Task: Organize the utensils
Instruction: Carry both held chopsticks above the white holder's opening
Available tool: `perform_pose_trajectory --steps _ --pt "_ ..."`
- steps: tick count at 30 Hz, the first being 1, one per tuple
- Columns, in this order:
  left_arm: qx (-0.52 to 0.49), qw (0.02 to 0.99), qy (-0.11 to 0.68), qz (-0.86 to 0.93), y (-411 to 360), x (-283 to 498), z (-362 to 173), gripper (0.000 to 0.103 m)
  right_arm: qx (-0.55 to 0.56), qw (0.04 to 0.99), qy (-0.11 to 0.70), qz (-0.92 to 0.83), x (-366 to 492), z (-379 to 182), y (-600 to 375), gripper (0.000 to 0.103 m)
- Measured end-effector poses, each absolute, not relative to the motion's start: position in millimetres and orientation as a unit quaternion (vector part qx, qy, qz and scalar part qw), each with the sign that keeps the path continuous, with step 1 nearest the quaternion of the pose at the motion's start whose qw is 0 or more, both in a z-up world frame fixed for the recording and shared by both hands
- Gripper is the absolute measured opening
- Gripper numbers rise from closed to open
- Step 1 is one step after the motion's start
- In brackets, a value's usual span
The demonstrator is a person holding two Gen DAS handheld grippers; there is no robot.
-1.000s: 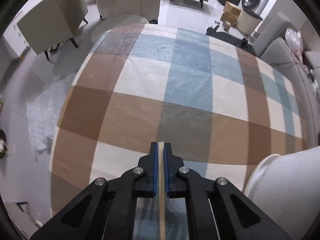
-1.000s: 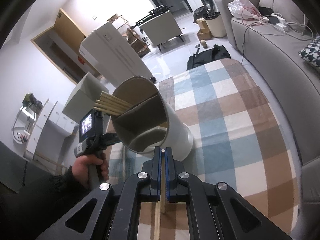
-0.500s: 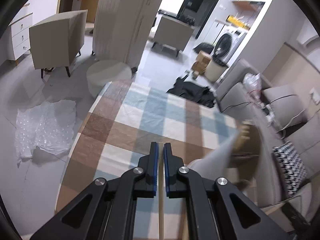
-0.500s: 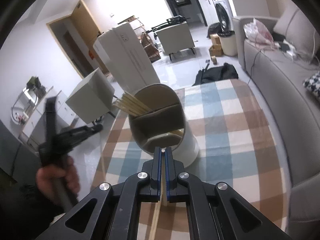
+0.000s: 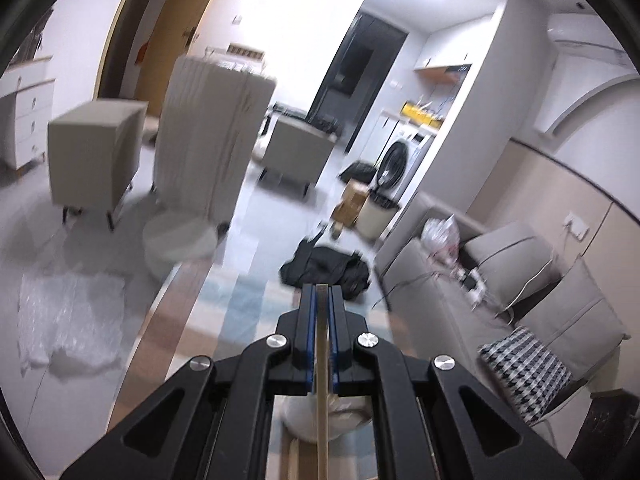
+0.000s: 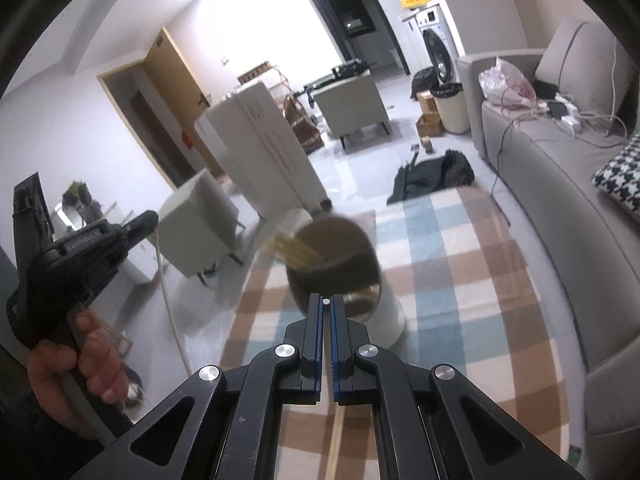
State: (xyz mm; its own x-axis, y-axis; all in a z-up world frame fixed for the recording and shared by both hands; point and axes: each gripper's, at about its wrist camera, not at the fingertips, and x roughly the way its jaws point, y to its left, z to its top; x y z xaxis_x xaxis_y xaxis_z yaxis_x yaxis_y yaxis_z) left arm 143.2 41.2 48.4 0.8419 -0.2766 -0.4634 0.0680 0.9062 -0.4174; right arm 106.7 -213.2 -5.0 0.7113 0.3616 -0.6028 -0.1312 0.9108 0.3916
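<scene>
On the checked rug (image 6: 460, 280), white utensil holder (image 6: 384, 312) upright, divided inside, bundle of wooden chopsticks (image 6: 292, 248) leaning out of its far-left compartment; blurred. Right gripper (image 6: 327, 304) just above the holder's near rim, fingers clamped on a single wooden chopstick (image 6: 335, 432), its tip flush between the blue pads (image 6: 318, 332), shaft trailing down under the body. Left gripper (image 5: 321, 292) pointed across the room toward a black bag (image 5: 324, 268) on the floor, fingers closed tight on another wooden chopstick (image 5: 322, 408) standing edge-on between them; part of the white holder visible beneath its frame. From the right wrist view, left gripper's black body raised at the left edge, gripped by a hand (image 6: 76, 364). Beyond: grey sofa (image 6: 560, 184) with houndstooth cushion (image 6: 620, 176), beige armchair (image 6: 352, 104), washing machine (image 5: 400, 160), bubble wrap (image 5: 72, 320) on the floor.
</scene>
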Motion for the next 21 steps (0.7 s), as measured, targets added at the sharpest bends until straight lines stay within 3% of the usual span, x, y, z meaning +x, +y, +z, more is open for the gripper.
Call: perform_pose_trajectory --steps 13,21 --pt "-0.176 0.967 0.164 -0.080 7 214 62 0.001 0.108 0.940 0.289 0.144 181 107 -222 0.003" --pt "-0.174 0.970 0.158 -0.067 1 249 22 0.001 0.087 0.934 0.303 0.167 243 99 -210 0.003"
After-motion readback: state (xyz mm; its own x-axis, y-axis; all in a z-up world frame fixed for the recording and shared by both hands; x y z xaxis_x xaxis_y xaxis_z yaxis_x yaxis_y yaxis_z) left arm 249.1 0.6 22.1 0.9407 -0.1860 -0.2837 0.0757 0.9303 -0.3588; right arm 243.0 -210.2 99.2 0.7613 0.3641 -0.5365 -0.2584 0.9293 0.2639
